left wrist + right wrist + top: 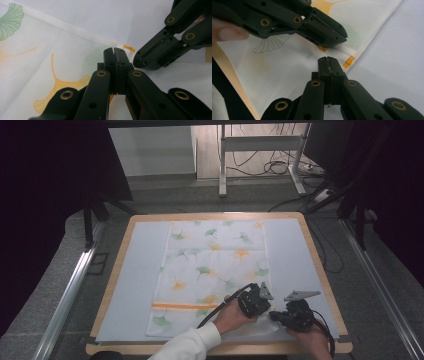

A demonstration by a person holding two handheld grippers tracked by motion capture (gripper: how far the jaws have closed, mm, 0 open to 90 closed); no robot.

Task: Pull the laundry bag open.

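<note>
Fingers: in the left gripper view we see the left gripper with its two fingers pressed flat together, no gap. They sit over the cloth close to its hem; we can't tell if any fabric is pinched between them. Same for the right gripper in its own view: fingers closed against each other, tips just above the cloth near the small orange tag on the hem. We can't tell if fabric is caught there either.

Each gripper view also shows the other gripper close by, also closed, tips nearly meeting over the same bit of hem.

From the high view, the cloth is a white rectangle printed with green and orange ginkgo leaves and an orange stripe near its near end. It lies flat on the pale blue mat covering the wooden worktop, roughly centred and running from the far edge to the near edge.

Both grippers sit at the cloth's near right corner, by the worktop's near edge: left gripper, right gripper just beside it. A white sleeve comes in from the near edge.
</note>
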